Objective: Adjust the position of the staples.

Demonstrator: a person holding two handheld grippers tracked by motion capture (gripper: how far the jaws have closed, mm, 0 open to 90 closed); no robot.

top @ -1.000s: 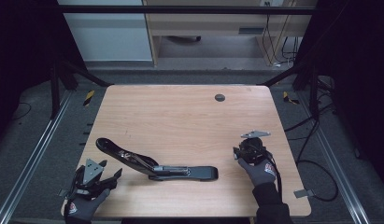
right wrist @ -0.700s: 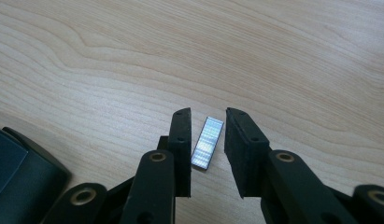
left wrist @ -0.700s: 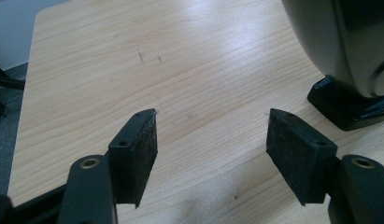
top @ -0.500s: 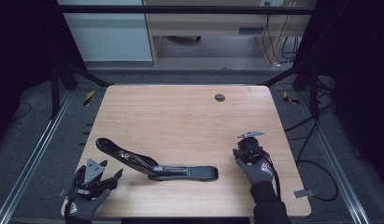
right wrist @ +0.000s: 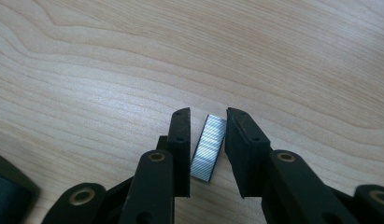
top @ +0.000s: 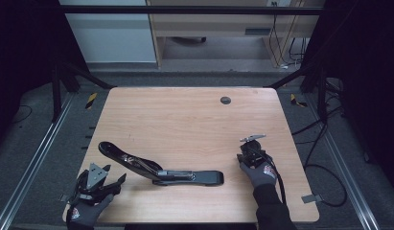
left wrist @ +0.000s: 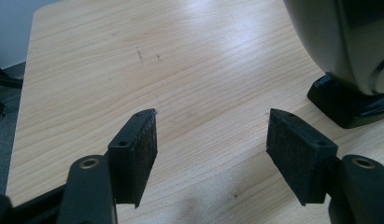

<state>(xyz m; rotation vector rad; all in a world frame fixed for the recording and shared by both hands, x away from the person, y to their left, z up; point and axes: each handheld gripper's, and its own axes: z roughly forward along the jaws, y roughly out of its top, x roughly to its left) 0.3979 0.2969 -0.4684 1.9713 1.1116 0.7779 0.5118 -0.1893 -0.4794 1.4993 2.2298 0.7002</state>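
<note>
A black stapler [top: 161, 172] lies swung open near the table's front edge, its top arm raised toward the left. My left gripper [top: 114, 173] rests at the front left corner, open and holding nothing. In the left gripper view its jaws [left wrist: 212, 140] stand wide over bare wood, with the stapler's end [left wrist: 348, 46] just to their right. My right gripper [top: 249, 152] points down at the table, right of the stapler. In the right gripper view a silver strip of staples [right wrist: 208, 149] lies flat and slanted between its narrowly parted jaws [right wrist: 208, 114], with a gap on one side.
The wooden table [top: 185, 124] has a small dark round insert [top: 225, 100] near its far edge. A dark corner of the stapler [right wrist: 7, 191] appears at the bottom left of the right gripper view. Metal rails and cables run along the floor on both sides.
My right hand has sunk slightly toward the table and come a little nearer the front edge. The left hand and the stapler have not moved.
</note>
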